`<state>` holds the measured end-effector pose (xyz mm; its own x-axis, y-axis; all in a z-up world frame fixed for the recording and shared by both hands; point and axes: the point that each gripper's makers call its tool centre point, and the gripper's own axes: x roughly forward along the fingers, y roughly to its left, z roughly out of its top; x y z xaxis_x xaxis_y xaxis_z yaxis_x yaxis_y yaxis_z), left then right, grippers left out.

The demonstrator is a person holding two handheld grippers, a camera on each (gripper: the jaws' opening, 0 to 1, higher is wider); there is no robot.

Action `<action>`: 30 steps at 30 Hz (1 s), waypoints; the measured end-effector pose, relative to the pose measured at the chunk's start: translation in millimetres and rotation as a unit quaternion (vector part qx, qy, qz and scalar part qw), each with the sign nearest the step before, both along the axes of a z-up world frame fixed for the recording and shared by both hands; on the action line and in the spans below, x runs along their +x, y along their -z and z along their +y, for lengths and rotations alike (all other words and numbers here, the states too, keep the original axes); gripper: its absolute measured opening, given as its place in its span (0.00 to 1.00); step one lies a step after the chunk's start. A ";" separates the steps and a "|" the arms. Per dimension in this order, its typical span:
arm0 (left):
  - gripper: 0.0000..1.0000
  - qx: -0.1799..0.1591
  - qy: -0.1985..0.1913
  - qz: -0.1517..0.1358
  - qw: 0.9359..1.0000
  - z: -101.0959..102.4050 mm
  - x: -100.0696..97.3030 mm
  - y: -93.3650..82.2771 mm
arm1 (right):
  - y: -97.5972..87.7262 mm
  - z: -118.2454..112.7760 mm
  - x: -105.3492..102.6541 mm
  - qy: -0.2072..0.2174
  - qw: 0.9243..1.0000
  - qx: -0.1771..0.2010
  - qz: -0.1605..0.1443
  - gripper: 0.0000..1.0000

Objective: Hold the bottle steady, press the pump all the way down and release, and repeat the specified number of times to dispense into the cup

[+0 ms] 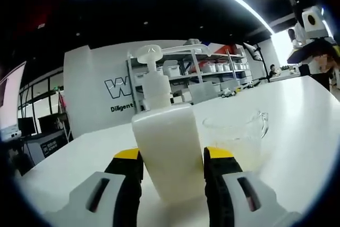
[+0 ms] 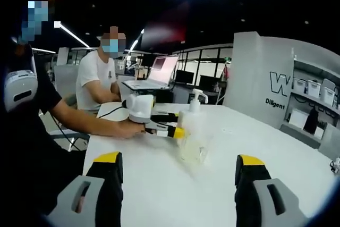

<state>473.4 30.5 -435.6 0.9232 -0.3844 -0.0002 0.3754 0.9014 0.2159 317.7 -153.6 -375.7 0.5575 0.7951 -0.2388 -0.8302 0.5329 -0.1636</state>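
Observation:
A white pump bottle (image 1: 167,147) stands on the white table (image 1: 297,131), its pump head (image 1: 149,54) raised. My left gripper (image 1: 172,155) is shut on the bottle's body, one yellow-tipped jaw on each side. A clear glass cup (image 1: 236,136) with a handle stands just right of the bottle, under the spout side. In the right gripper view, the left gripper (image 2: 164,126) holds the bottle (image 2: 189,115) from the left, with the cup (image 2: 194,150) in front of it. My right gripper (image 2: 179,159) is open, well short of the bottle and holding nothing.
A person in a white shirt (image 2: 95,81) sits at the table's far end by an open laptop (image 2: 159,70). Shelves with white bins (image 1: 212,73) and a lettered white wall (image 1: 106,89) stand behind the table. Bare tabletop (image 2: 159,195) lies between my right gripper and the cup.

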 end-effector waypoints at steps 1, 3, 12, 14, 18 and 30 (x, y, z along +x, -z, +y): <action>0.44 -0.001 0.001 0.000 1.000 0.0 0.1 -0.1 | -1.1 -0.1 1.4 0.000 1.000 -0.002 0.000 0.86; 0.44 -0.002 0.001 0.000 1.000 0.1 0.3 -0.2 | -2.9 -1.8 6.5 0.004 1.000 -0.006 0.001 0.85; 0.44 -0.005 0.004 0.002 1.000 0.1 0.7 -0.5 | -12.5 -10.0 29.9 0.013 1.000 -0.020 -0.003 0.83; 0.44 -0.006 0.003 0.003 1.000 0.1 0.8 -0.7 | -16.0 -10.4 32.8 0.014 1.000 -0.018 -0.002 0.83; 0.44 -0.005 0.005 0.004 1.000 -0.2 1.0 -0.6 | -21.8 -8.8 36.6 0.015 1.000 -0.018 -0.005 0.82; 0.43 -0.012 0.010 0.008 1.000 0.1 0.6 -0.3 | -36.5 6.2 43.4 0.008 0.999 -0.028 -0.013 0.78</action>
<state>473.9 30.5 -435.3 0.9152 -0.4030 -0.0055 0.3969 0.8986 0.1871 361.0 -147.4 -339.2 0.5772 0.7716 -0.2675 -0.8163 0.5359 -0.2155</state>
